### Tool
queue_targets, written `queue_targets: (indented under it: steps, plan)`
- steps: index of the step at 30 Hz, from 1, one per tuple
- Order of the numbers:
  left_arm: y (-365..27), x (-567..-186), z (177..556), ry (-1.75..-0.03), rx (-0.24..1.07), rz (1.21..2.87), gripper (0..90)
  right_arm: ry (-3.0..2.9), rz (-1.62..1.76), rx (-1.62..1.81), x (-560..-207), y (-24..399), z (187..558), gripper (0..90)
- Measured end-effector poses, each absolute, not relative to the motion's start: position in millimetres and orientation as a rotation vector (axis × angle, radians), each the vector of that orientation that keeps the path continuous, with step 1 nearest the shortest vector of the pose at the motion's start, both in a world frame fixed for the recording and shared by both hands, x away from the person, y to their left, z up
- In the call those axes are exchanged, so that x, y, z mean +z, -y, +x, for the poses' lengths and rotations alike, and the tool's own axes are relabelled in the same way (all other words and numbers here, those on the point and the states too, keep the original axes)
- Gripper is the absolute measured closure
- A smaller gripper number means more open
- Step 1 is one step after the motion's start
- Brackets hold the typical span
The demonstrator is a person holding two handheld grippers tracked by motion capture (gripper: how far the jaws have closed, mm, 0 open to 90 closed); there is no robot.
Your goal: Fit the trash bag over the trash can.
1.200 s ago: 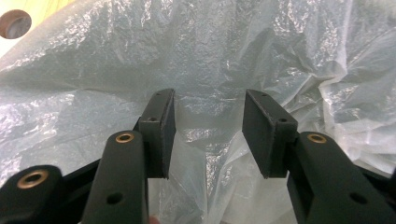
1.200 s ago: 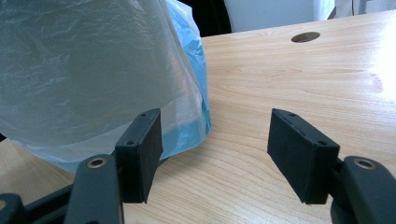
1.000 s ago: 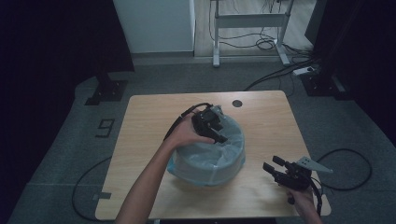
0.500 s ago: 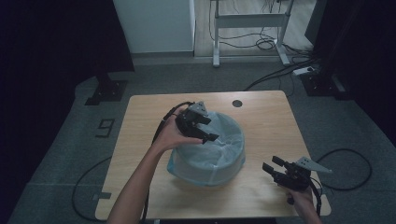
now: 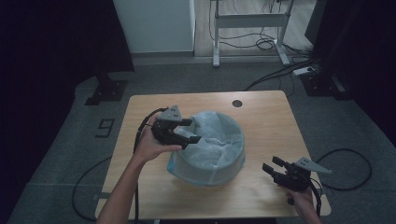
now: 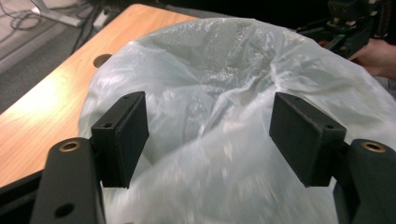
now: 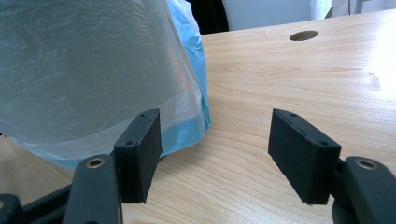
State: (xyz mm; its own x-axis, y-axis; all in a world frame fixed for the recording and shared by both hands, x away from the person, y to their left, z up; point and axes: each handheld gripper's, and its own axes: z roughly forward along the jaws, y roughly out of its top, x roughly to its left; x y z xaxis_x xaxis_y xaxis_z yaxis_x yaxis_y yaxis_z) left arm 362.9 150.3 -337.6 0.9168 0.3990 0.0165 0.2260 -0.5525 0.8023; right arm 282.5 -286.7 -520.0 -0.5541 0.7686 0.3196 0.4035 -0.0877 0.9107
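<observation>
**Left gripper off the bag, right one waiting**

From above I see my left hand (image 5: pixel 148 145) at the left side of the table (image 5: pixel 140 105), carrying the left gripper (image 5: pixel 183 133) just over the near-left rim of the bin (image 5: pixel 205 173). Its jaws have just been opening and now stand wide; in the left gripper view the pads sit apart with the pale plastic bag (image 6: pixel 224 70) showing between them, and neither pad presses on it.

The bin stands near the middle of the table, blue at its base, with the thin bag (image 5: pixel 215 140) draped over its rim and sagging into the hollow — crumpled, not smooth.

Farther right, well apart from the bin, my right gripper (image 5: pixel 272 167) hovers at the table's near-right corner. Its jaws are wide too, with nothing between them — in the right gripper view bare wood shows in the gap, and the bag-covered bin (image 7: pixel 191 65) rises at the left.
</observation>
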Motion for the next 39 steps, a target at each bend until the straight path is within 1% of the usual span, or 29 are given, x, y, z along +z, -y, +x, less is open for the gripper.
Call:
queue_targets:
  steps: [11,22,30,39]
  plan:
    - [-207.8,-347.5,321.8,-0.487,0.302,2.058,28.4,-1.898,1.276,1.666,-522.6,282.9,281.6,34.2]
    - [-254.9,-381.1,296.3,-0.573,0.305,2.002,28.4,-1.907,1.284,1.652,-525.3,281.6,281.5,34.1]
    - [-271.8,-400.6,291.1,-0.626,0.297,1.997,28.4,-1.911,1.288,1.647,-527.2,280.7,282.3,34.0]
    - [-270.2,-400.8,293.3,-0.634,0.300,2.006,28.4,-1.907,1.287,1.648,-527.1,281.0,282.0,33.9]
